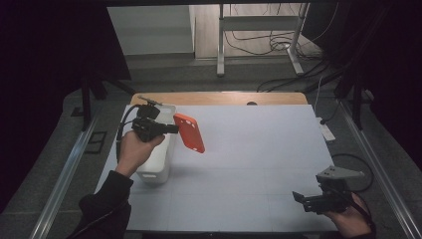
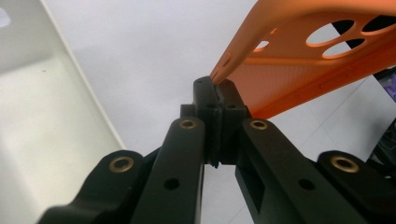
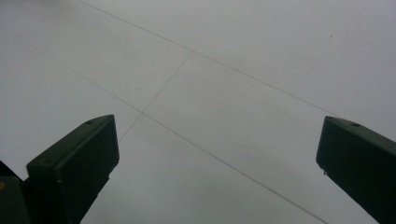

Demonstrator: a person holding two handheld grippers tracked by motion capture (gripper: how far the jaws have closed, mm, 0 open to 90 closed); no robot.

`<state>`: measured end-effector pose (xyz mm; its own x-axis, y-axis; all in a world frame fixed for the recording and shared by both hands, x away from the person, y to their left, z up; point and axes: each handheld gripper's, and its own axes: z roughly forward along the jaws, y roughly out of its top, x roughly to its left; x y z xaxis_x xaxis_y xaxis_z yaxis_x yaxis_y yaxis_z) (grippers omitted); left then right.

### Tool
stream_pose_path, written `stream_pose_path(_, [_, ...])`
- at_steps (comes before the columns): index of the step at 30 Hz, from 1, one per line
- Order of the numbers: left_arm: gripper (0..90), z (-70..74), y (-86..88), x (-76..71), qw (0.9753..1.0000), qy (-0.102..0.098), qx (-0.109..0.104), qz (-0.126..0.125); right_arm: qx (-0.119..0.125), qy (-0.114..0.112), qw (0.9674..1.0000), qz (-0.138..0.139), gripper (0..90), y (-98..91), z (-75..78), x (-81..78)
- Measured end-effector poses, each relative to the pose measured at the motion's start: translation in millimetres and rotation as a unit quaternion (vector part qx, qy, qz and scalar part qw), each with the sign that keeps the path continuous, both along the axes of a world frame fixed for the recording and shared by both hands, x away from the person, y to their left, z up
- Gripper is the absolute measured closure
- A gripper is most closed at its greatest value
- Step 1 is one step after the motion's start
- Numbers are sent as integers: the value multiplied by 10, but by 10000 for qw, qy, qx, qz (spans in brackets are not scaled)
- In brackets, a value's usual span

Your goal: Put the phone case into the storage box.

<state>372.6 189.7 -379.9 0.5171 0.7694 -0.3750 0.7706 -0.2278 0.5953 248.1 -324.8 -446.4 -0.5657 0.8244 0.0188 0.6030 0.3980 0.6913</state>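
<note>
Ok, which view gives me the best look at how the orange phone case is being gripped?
The left gripper view: the left hand-held gripper is shut on the corner edge of the orange phone case, close up. The high view shows the whole case held off the table, the pinch too small to judge.

A white-topped table (image 1: 259, 149) with a wooden far edge stands on a grey floor (image 1: 209, 74). Beyond it a metal frame (image 1: 259, 30) stands before a pale wall, with black cables (image 1: 278, 45) tangled at its feet. Dark curtains (image 1: 50, 55) close both sides. A white power strip (image 1: 327, 132) lies right of the table.
</note>
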Motion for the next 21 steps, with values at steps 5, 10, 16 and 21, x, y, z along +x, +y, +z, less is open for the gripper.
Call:
stream_pose_path(5, [891, 63, 84, 58, 9999, 5, -18, 141, 59, -42, 9999, -81, 0, -24, 7, -17])
stream_pose_path(10, [891, 146, 153, 111, 9997, -50, -13, 249, 30, -80, 9999, -62, 0, -21, 11, -28])
stream_pose_path(16, [891, 208, 201, 177, 9993, -63, 36, 370, 70, -123, 9998, -102, 0, -30, 11, -32])
stream_pose_path(21, [891, 245, 250, 228, 9989, -70, 46, 471, 114, -136, 9998, -118, 0, -40, 13, -36])
